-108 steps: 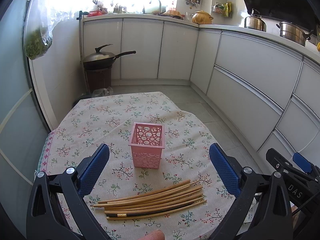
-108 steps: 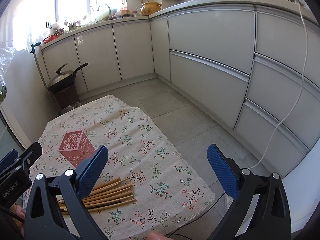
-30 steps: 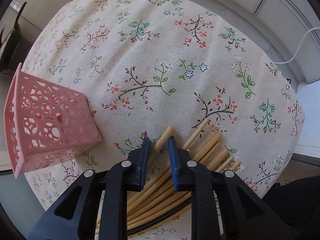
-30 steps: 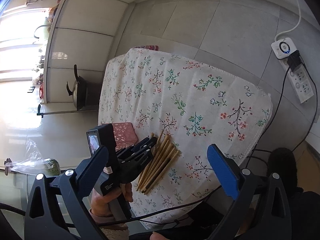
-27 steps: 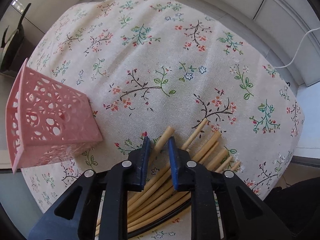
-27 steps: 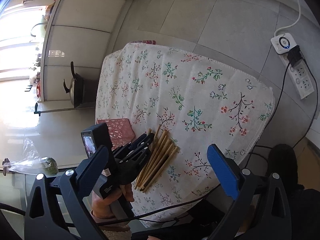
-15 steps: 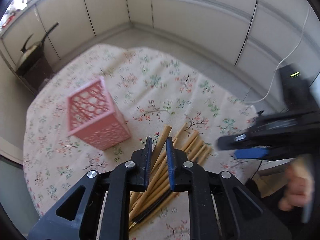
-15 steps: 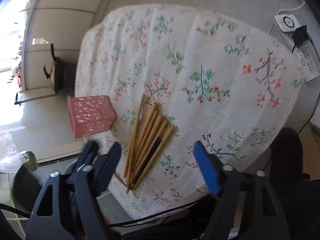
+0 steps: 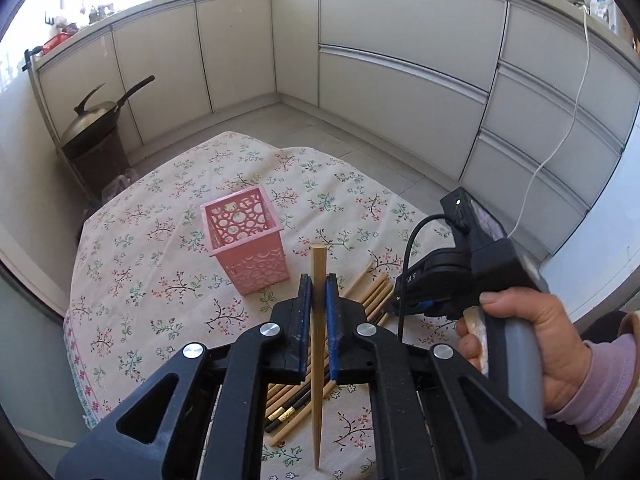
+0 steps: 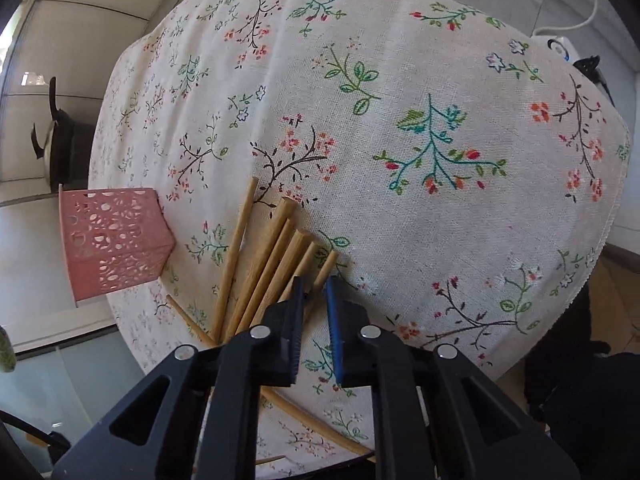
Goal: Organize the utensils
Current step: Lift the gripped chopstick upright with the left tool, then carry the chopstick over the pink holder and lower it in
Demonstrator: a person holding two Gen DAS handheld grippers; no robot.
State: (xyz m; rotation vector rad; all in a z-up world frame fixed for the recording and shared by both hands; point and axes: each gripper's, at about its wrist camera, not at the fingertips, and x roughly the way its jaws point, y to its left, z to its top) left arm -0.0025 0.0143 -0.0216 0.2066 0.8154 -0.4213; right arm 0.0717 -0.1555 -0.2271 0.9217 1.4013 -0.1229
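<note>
My left gripper [image 9: 316, 300] is shut on one wooden chopstick [image 9: 319, 264], held upright above the floral tablecloth [image 9: 160, 240]. The pink openwork basket [image 9: 244, 248] stands just beyond and left of it, apart from it. The rest of the chopstick pile [image 9: 370, 290] lies to the right, with the right gripper [image 9: 394, 306] down on it. In the right wrist view the right gripper [image 10: 315, 294] is low over the fanned pile [image 10: 272, 256]. Its jaws are closing, with a chopstick [image 10: 326, 268] between the pads. The basket [image 10: 116, 236] appears at the left.
A person's hand [image 9: 532, 320] holds the right gripper's handle. A lidded wok [image 9: 96, 120] on a stand is beyond the table's far left. White cabinets [image 9: 400, 80] curve around behind. A power strip [image 10: 560, 46] and cable lie on the floor past the table's right edge.
The left gripper has lifted one chopstick out of the pile and tilted up towards the cabinets. The right gripper has come down onto the pile, and its jaws have gone from wide to narrow.
</note>
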